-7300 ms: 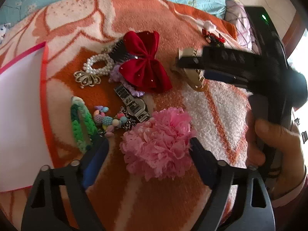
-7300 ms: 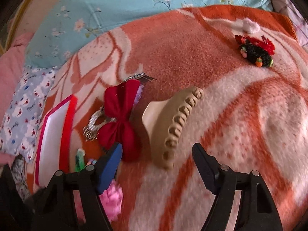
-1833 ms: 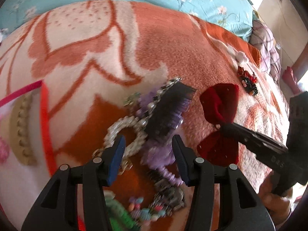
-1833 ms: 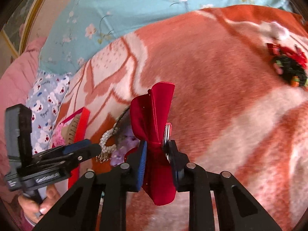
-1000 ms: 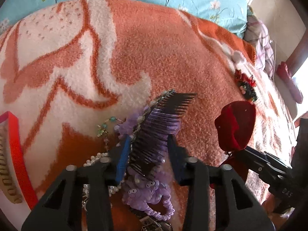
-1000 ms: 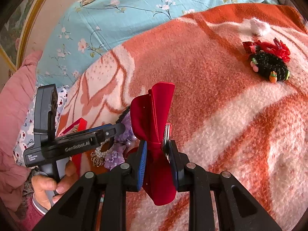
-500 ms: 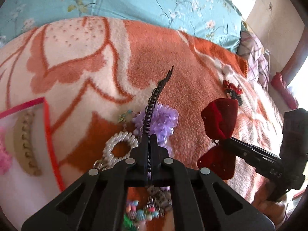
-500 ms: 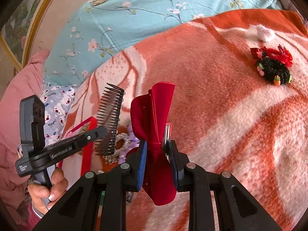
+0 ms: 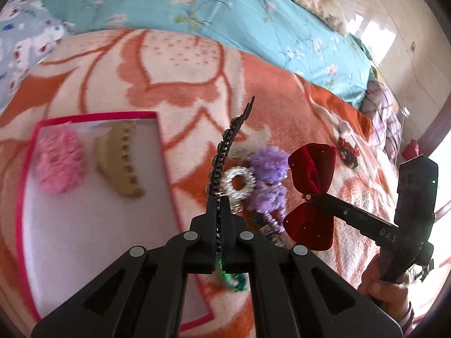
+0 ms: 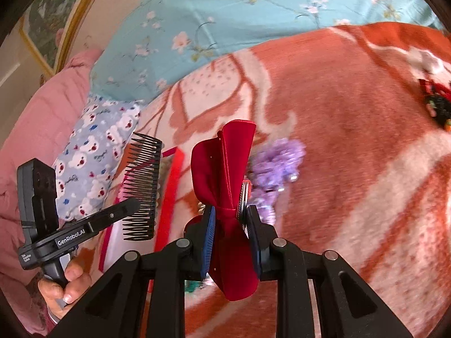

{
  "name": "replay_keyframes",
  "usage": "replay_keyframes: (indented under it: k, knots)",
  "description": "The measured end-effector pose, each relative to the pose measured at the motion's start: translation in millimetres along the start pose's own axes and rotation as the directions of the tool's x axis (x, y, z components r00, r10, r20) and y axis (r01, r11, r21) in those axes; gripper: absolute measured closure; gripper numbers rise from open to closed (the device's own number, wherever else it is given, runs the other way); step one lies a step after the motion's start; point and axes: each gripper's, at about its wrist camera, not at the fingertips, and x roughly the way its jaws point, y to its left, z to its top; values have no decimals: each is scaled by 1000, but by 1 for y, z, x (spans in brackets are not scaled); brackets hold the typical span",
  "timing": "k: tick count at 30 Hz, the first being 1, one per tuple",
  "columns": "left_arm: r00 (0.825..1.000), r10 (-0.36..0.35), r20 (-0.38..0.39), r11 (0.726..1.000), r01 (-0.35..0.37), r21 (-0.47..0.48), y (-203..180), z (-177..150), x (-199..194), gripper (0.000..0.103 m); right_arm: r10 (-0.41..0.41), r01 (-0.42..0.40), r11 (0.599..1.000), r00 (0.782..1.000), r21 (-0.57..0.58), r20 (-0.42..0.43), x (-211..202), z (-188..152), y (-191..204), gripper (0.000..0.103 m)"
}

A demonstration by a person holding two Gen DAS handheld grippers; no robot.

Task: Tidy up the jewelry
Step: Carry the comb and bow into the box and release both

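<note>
My left gripper (image 9: 218,207) is shut on a black hair comb (image 9: 228,146), held edge-on above the blanket just right of the white tray (image 9: 84,225); the comb also shows in the right wrist view (image 10: 142,186). The tray, with a pink-red rim, holds a pink flower puff (image 9: 60,163) and a beige claw clip (image 9: 119,159). My right gripper (image 10: 229,219) is shut on a red velvet bow (image 10: 225,174), lifted above the blanket; the bow also shows in the left wrist view (image 9: 311,194). A pearl ring clip (image 9: 241,183) and a purple scrunchie (image 9: 267,180) lie on the blanket.
An orange and white blanket (image 9: 174,64) covers the bed. A red and black hair tie (image 10: 435,104) lies far right. A green braided piece (image 9: 235,280) lies under my left gripper. Blue floral bedding (image 10: 253,14) and pillows are behind.
My left gripper has carried the comb left, so the tray with the puff and claw clip now fills the left of its view. The right gripper still holds the bow aloft.
</note>
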Motion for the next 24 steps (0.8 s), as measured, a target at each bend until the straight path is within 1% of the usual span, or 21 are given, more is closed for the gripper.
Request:
replay_keyframes:
  k: [8, 13, 18, 24]
  knots:
    - [998, 53, 26, 994, -51, -93, 47, -17, -28, 103, 28, -30, 998, 999, -49, -35, 18, -4, 33, 80]
    - [996, 82, 42, 988, -76, -134, 69, -23, -42, 103, 56, -62, 994, 996, -90, -67, 34, -7, 58, 80]
    - [992, 121, 46, 980, -112, -167, 90, -28, -49, 103, 95, -111, 983, 989, -143, -113, 57, -13, 92, 80]
    - [986, 165, 24, 966, -157, -204, 116, -33, -49, 103, 121, -155, 972, 975, -177, -185, 94, -21, 126, 80]
